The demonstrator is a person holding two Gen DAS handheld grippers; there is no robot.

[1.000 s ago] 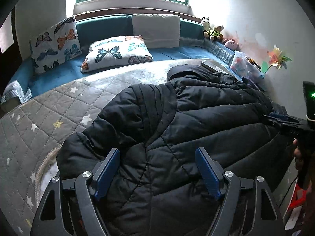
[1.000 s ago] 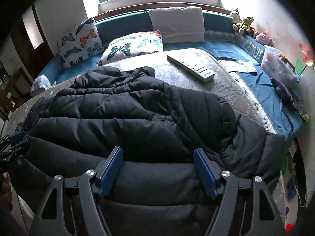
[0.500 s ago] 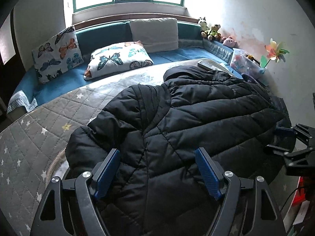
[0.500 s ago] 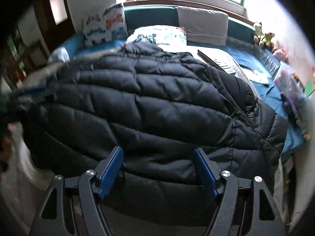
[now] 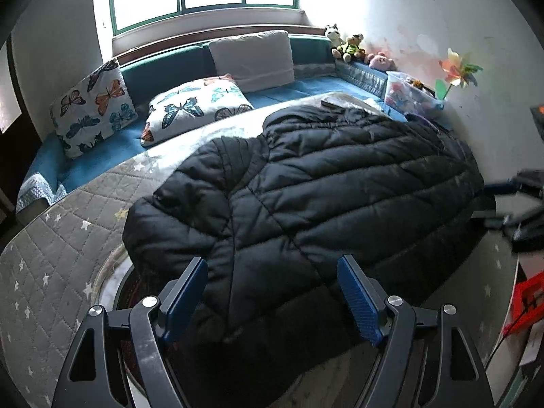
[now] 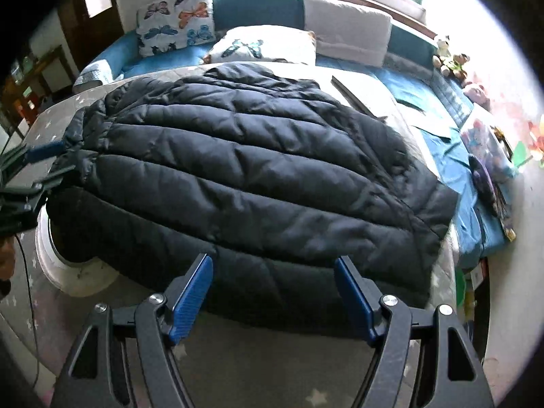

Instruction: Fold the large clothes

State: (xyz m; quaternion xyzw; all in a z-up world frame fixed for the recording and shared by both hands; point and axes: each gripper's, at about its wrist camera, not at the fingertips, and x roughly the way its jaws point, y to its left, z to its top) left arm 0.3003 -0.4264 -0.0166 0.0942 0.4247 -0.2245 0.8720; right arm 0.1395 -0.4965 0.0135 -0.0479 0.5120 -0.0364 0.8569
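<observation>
Filling mid-frame, the jacket (image 5: 323, 197) is spread on the quilt (image 5: 68, 238); both grippers, left (image 5: 272, 292) and right (image 6: 273, 289), are held spread, empty.

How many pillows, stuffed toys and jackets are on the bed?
Butterfly-print pillows: 2, one standing, one lying flat
Plain grey cushion: 1
Small stuffed toys in the far corner: 3, white, green-shirted, pink
Black quilted puffer jacket: 1
Total: 7
</observation>
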